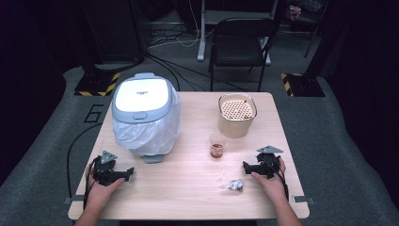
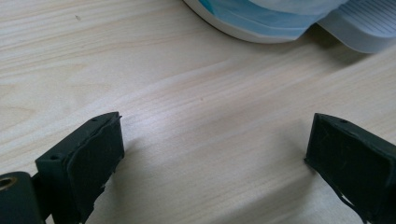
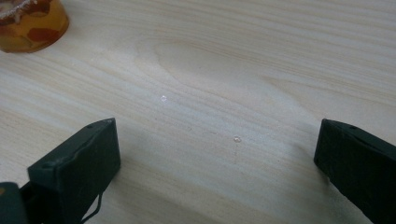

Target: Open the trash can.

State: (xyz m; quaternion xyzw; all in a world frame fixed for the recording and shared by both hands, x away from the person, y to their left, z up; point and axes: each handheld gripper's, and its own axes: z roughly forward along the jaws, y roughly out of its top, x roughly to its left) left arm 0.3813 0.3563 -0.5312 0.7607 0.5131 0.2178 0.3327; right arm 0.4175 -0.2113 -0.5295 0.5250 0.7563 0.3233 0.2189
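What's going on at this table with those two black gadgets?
A person sits at a wooden table with a left gripper and a right gripper, one in each hand, both resting on the tabletop with fingers wide open and holding nothing. Ahead stand a lidded bin lined with a plastic bag, a cream strainer pot and a small cup of brownish liquid. A crumpled wrapper lies near the right gripper.

The high view looks forward and down from above the person's side, taking in the whole table [image 1: 188, 188]. Each gripper view sits low and close, looking along its own jaws at the wood between them. Beyond the left jaws lies the bin's base [image 2: 261, 23] (also centre-left from above); beyond the right jaws, upper left, the cup [image 3: 28, 23].
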